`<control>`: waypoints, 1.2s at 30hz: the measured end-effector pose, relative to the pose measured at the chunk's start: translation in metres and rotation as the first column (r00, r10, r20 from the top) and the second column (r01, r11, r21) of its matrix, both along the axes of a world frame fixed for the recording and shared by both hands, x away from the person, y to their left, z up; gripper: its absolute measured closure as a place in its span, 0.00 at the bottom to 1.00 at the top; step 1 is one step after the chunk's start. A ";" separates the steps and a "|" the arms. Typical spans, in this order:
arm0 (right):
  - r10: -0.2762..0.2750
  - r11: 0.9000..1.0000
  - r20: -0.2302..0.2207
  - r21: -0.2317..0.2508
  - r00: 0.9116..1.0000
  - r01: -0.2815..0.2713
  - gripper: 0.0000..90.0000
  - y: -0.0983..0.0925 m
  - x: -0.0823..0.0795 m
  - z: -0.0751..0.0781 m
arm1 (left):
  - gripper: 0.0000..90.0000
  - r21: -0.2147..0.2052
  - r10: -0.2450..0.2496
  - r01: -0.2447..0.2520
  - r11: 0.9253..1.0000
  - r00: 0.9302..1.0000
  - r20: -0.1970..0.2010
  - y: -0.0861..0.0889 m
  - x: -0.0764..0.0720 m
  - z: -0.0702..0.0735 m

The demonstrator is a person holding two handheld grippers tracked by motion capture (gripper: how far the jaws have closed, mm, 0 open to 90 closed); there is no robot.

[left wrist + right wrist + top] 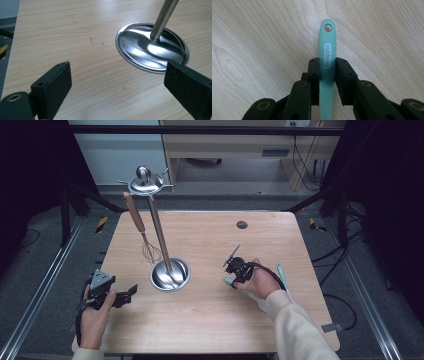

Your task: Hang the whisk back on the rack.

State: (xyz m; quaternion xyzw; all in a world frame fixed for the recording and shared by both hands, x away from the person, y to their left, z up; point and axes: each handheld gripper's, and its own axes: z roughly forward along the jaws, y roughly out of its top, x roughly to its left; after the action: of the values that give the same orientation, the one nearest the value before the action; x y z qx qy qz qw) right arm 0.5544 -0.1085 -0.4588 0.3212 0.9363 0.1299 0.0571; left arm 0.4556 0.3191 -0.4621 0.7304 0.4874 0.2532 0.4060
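A teal utensil with a hole at the end of its handle (327,47) lies low over the wooden table (210,320). My right gripper (327,62) is shut on that handle, the pads pressing both its sides. In the high view the right gripper (232,269) sits right of centre, with the teal utensil (282,274) running back under the hand. My left gripper (128,295) rests near the table's left edge. Its jaws stand wide open with nothing between them (117,70), pointing at the steel stand's base (152,48).
A steel utensil stand (170,274) rises from a round base left of centre, topped by a hook ring (145,182). A whisk with a wooden handle (135,212) hangs from it. A dark round grommet (242,224) sits near the far edge.
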 end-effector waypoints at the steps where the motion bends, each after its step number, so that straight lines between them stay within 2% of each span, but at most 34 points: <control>1: 0.000 1.000 0.001 0.002 1.000 0.000 0.83 0.000 0.000 0.001 | 0.08 -0.002 0.000 0.000 1.000 1.000 0.001 0.000 0.000 0.000; 9: 0.000 1.000 0.025 0.015 1.000 0.000 0.83 0.000 -0.005 0.014 | 0.08 0.002 -0.003 0.003 1.000 1.000 0.002 -0.001 0.000 0.000; 18: -0.014 0.997 0.085 0.075 0.996 0.008 0.83 -0.002 -0.012 0.036 | 0.08 0.005 -0.002 0.002 1.000 1.000 0.004 0.000 0.000 0.000; 19: -0.025 0.996 0.103 0.092 0.994 0.015 0.83 -0.001 -0.016 0.044 | 0.08 0.003 -0.002 0.002 1.000 1.000 0.004 -0.001 0.000 0.000; 29: -0.017 0.984 0.200 0.179 0.980 -0.020 0.83 0.012 -0.028 0.083 | 0.08 0.003 -0.008 0.008 1.000 1.000 0.005 -0.002 -0.001 0.000; 36: -0.017 0.966 0.266 0.253 0.964 -0.053 0.83 0.032 -0.036 0.103 | 0.08 0.005 -0.006 0.006 1.000 1.000 0.004 -0.001 -0.001 0.000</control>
State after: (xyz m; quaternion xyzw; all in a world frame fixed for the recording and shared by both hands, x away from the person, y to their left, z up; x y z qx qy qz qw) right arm 0.5184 -0.0769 -0.3557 0.2968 0.8982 0.2930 0.1388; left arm 0.4550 0.3176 -0.4621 0.7323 0.4839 0.2546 0.4060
